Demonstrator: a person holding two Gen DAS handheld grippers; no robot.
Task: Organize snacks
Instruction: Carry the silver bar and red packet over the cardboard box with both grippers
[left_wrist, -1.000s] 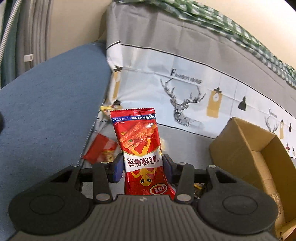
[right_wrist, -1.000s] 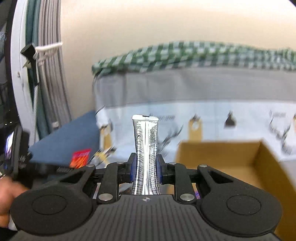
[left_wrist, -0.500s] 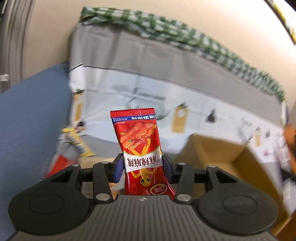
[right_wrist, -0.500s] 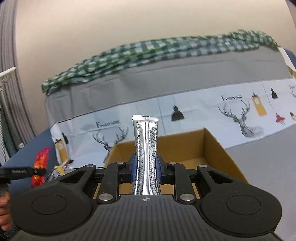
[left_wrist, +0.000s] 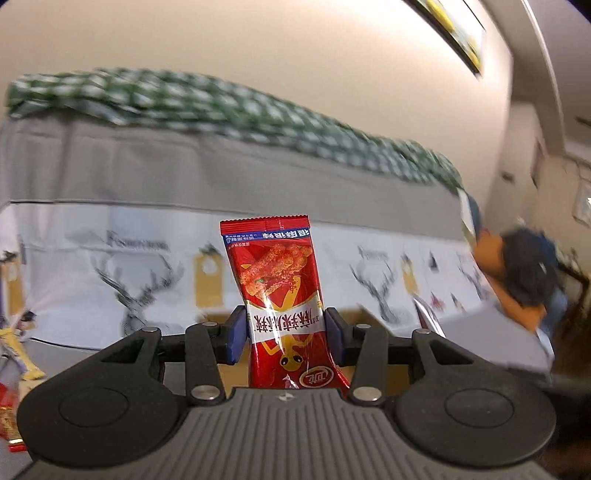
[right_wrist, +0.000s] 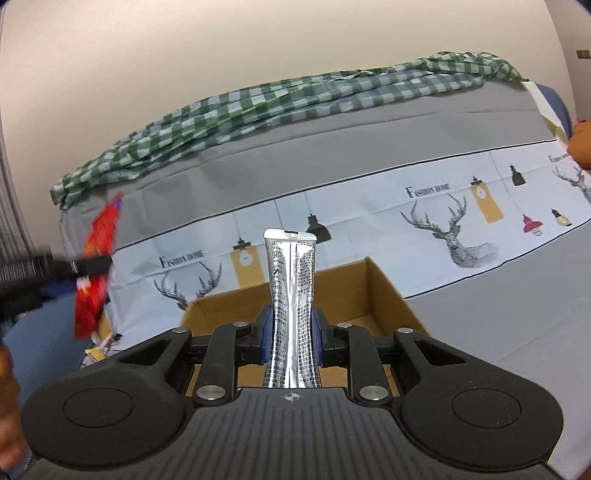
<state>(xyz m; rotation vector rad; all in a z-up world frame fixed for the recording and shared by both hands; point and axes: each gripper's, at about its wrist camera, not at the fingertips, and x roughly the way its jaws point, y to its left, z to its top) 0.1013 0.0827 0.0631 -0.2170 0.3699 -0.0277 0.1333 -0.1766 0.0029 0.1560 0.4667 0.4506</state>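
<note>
- Your left gripper (left_wrist: 284, 334), jaws clamped on red glossy snack packet (left_wrist: 275, 280), swung fm sofa toward brown cardboard box (right_wrist: 354, 291).
- Right gripper (right_wrist: 291, 334) clamped on silver foil sachet (right_wrist: 291, 295); box now at 12 o'clock, so drop-off looks next.

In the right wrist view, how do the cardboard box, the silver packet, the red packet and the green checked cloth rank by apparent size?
Largest to smallest, as they look:
1. green checked cloth
2. cardboard box
3. silver packet and red packet: unsure. The silver one, in the right gripper, is nearest the camera, and the red one is blurred.
</note>
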